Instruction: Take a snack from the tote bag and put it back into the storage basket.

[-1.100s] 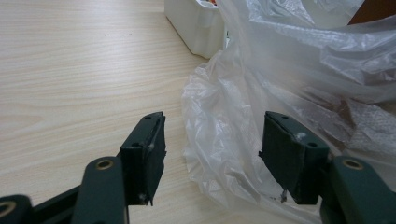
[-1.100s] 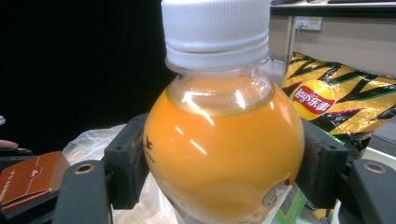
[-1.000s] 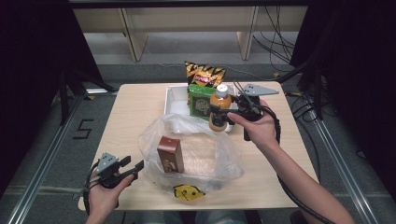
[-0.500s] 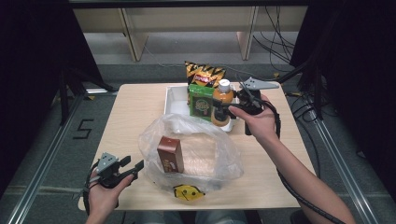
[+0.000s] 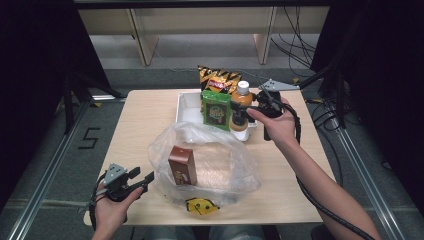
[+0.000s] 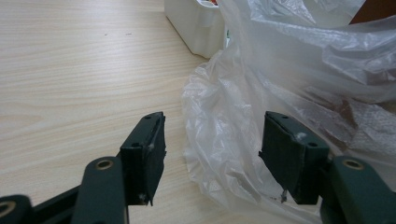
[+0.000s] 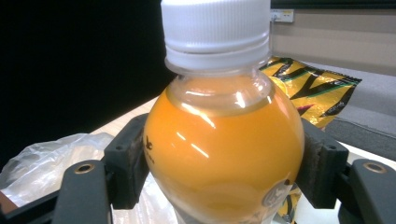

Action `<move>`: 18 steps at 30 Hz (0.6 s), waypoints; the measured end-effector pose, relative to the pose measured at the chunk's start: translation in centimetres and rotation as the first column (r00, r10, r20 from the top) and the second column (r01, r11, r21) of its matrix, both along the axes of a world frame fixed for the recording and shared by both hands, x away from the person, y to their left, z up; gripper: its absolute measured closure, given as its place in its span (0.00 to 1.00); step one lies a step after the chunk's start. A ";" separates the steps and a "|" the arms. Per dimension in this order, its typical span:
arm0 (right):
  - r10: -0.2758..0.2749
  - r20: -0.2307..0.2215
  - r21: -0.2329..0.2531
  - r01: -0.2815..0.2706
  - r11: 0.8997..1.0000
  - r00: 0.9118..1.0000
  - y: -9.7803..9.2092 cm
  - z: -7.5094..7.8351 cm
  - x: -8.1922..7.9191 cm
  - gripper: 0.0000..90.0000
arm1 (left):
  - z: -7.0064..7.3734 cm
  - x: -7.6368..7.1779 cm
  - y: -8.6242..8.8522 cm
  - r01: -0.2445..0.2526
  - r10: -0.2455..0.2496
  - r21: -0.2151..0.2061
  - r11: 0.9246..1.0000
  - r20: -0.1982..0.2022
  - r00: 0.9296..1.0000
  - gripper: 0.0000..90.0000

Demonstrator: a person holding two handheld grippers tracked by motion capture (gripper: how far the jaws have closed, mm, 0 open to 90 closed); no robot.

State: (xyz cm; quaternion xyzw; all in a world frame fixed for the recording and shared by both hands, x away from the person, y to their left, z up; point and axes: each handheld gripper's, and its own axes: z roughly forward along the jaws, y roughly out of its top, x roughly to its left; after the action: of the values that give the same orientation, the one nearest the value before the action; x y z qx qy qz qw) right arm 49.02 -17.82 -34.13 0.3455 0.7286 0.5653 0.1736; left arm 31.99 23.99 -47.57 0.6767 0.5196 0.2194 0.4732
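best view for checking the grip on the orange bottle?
Right gripper view: the orange bottle sits close up, and both fingers press its sides. High view shows it small, at the white bin, beside the green packet.

Juice bottle (image 7: 224, 144): orange, white cap
Chip bag (image 5: 219, 80): yellow-black stripes
Box (image 5: 182, 165): brown
Packet (image 5: 216, 110): green
Tray (image 5: 187, 107): white
Table (image 5: 145, 115): pale wood grain
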 end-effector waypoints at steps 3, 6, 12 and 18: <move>-0.013 0.002 -0.002 0.013 1.000 1.000 -0.2 -0.1 0.3 0.34 | 0.0 0.0 0.0 0.000 0.000 0.000 1.000 0.000 1.000 0.44; -0.025 -0.017 -0.001 0.025 1.000 1.000 -0.3 -0.3 0.6 0.34 | 0.0 0.0 0.0 -0.001 0.001 -0.001 1.000 0.001 1.000 0.44; -0.029 -0.021 0.000 0.029 1.000 0.999 -0.5 -0.5 1.0 0.34 | 0.0 0.0 0.0 -0.003 0.003 -0.005 1.000 -0.001 1.000 0.44; -0.036 -0.022 -0.004 0.036 0.999 0.999 -0.6 -0.8 1.6 0.34 | 0.0 0.0 0.0 0.000 0.000 -0.003 1.000 0.001 1.000 0.44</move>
State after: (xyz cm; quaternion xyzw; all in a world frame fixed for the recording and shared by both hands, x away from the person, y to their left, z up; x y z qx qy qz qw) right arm 50.65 -18.41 -34.98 0.3646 0.7251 0.5569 0.1766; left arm 31.98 23.97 -47.54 0.6759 0.5198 0.2193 0.4743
